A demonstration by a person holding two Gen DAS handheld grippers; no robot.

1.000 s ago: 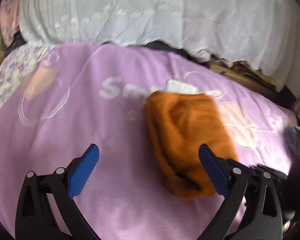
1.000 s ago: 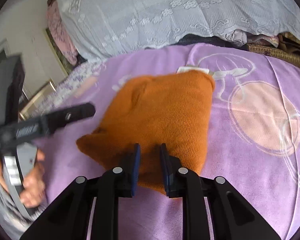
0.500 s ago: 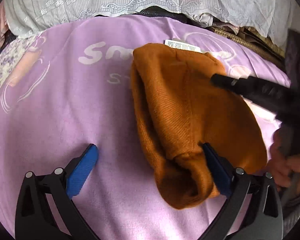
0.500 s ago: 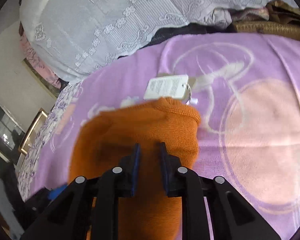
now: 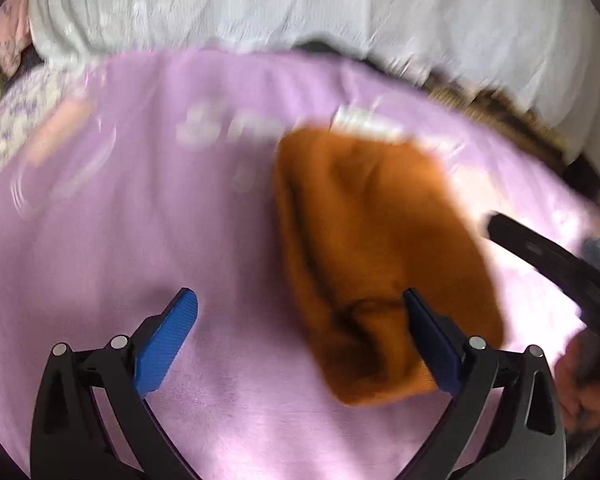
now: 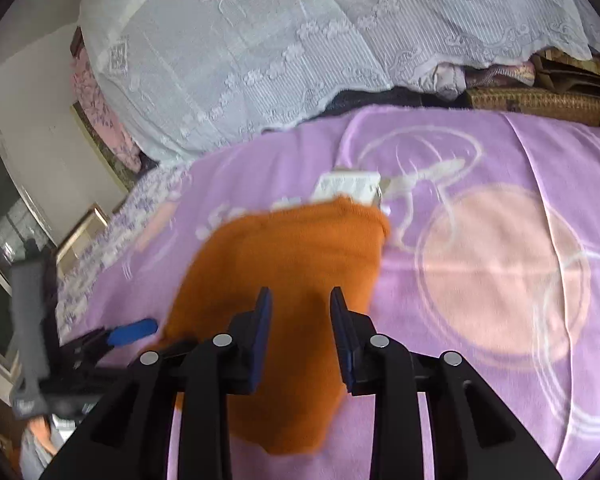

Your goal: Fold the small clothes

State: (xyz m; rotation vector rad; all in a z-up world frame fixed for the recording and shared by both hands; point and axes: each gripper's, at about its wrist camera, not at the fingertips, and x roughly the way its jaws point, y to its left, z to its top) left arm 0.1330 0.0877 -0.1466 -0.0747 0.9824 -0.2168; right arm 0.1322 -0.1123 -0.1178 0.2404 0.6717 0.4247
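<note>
Blur softens the left wrist view, yet the left gripper [image 5: 300, 344] is seen spread wide and empty above the purple blanket [image 5: 140, 240]. Its right-hand blue pad stands against the near end of the orange knitted garment [image 5: 380, 248], without pinching it; the other pad hangs over bare blanket. A white tag [image 5: 364, 122] pokes out beyond the garment's far edge, and part of the other tool with a hand [image 5: 584, 380] is glimpsed at the right border.

In the right wrist view, the right gripper [image 6: 300, 320] is narrow, its jaws opening, with the orange cloth lying doubled beneath and between them; no pinch can be made out. A white lace cover [image 6: 300, 40] fills the background.

Risk is judged as follows: the thick knit may spring back once released, and the fold could be dragged askew if a pad snags the cloth while being withdrawn.
</note>
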